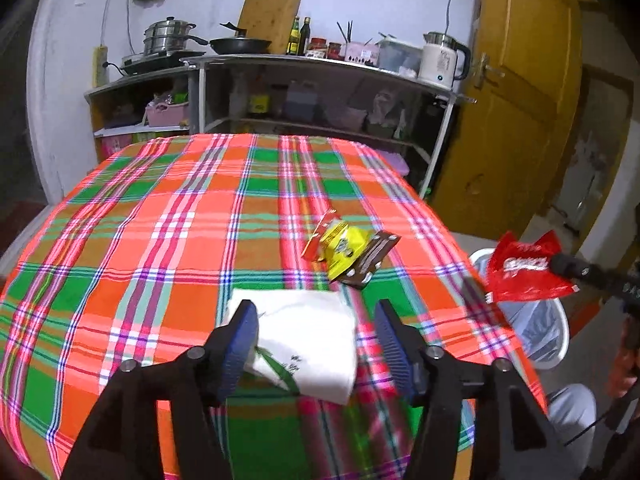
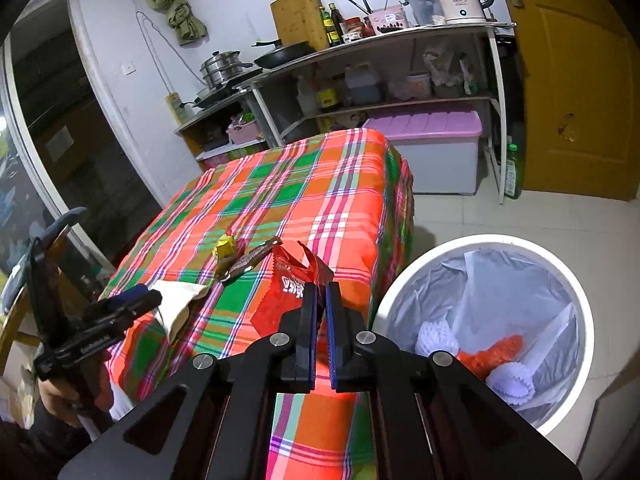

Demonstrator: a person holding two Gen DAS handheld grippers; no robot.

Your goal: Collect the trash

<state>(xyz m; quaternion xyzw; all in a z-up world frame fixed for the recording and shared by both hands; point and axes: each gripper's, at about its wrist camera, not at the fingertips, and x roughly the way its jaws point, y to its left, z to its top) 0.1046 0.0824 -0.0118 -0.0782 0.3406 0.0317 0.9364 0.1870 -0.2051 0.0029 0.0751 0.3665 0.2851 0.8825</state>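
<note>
A folded white napkin (image 1: 308,340) lies on the plaid tablecloth (image 1: 160,220) near the front edge. My left gripper (image 1: 316,312) stands open astride it, blue pads on either side; the left pad is at the napkin's edge. Beyond it lie a yellow wrapper (image 1: 344,244) and a brown wrapper (image 1: 376,256), overlapping. My right gripper (image 2: 321,292) is shut on a red wrapper (image 2: 288,292), held beside the table's right edge, left of the white bin (image 2: 480,240). The left wrist view shows that red wrapper (image 1: 524,272) above the bin (image 1: 556,344).
The bin is lined with a clear bag and holds several bits of white and red trash (image 2: 500,352). A kitchen shelf (image 1: 320,68) with pots and a kettle stands behind the table. A lilac-lidded storage box (image 2: 432,128) and a yellow door (image 2: 580,100) are to the right.
</note>
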